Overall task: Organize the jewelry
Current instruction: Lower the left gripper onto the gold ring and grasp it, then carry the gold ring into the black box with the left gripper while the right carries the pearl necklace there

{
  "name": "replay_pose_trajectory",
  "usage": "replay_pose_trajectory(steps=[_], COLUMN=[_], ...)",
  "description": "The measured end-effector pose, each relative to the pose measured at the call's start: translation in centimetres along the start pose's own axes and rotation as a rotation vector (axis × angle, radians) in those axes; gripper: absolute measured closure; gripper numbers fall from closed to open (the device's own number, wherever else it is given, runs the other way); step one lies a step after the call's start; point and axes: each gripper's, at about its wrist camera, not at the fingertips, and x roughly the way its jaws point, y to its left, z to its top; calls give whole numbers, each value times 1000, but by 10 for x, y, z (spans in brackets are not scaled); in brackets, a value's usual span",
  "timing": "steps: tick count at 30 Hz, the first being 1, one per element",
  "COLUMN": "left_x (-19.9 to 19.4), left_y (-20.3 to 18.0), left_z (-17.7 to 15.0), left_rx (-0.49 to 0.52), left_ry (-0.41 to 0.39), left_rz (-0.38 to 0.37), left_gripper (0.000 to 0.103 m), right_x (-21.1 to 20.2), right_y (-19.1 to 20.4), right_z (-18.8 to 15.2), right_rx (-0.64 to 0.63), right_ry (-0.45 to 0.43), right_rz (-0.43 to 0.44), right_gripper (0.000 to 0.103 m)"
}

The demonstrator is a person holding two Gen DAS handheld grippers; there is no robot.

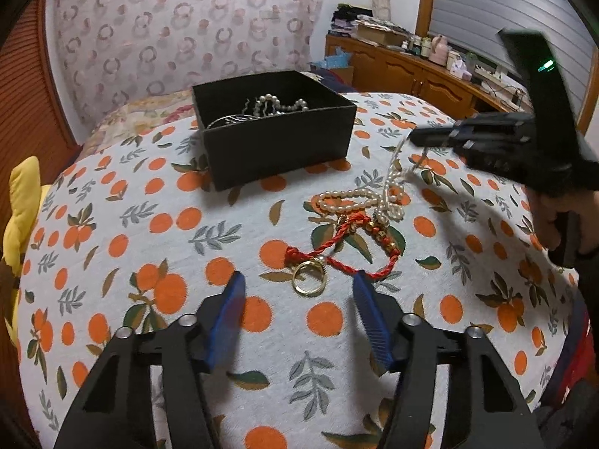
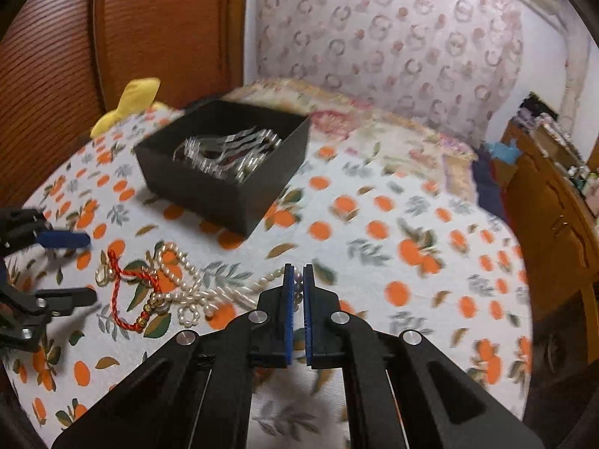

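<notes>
Two grippers work over the cloth (image 1: 112, 232), which is printed with oranges and leaves. The right gripper (image 2: 298, 273) has its blue pads (image 2: 288, 299) nearly together, pinched on one end of the pearl string (image 2: 209, 292); from the left wrist view the strand rises from the pile on the cloth up to those black fingers (image 1: 430, 136), lifted clear at that end while the rest lies in loops. The left gripper (image 1: 297, 286) stands about half open, its pads (image 1: 232, 292) either side of the gold ring (image 1: 309, 277) but not pressing it; the ring lies flat on the cloth between them. Just beyond the ring and touching it is the red cord (image 1: 337, 247) with gold beads, which overlaps the near loops of the pearls. Farther back on the cloth, well apart from this heap, sits the black box (image 1: 277, 142), open-topped, with pearls and silvery chains (image 2: 224, 153) already inside. A yellow cushion (image 1: 24, 209) pokes up at the cloth's left edge, and a wooden cabinet (image 1: 404, 71) stands beyond its far right corner.
</notes>
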Motion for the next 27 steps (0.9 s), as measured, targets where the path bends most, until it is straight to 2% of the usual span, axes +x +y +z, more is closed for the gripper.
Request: replay_pose_trajectory(steps=[2,7,10,11,18,27], left_x=[4,10,11,11,5,-18], left_y=[-2,-4,-3,-3,0,17], left_z=[2,6,8,8,0,6], left_rx=[5,10,7,8,5,-53], left_ry=[7,9,6,6,0,-64], left_rz=[-5,-1,10,9,30,42], left_gripper=[56,62,81,84,85,85], right_x=[-12,-34,-43,-46,-66,-92], right_y=[-5,-12,-12,-12,-7,7], right_z=[4,11,14,15,22,41], right_rx=[9,15,17,16,9,-18], right_ry=[-28,-76,-97,-104,-154,-216], right_rz=[-5,-9,-5,-3,3,15], right_gripper=[98,98,98,98,98,98])
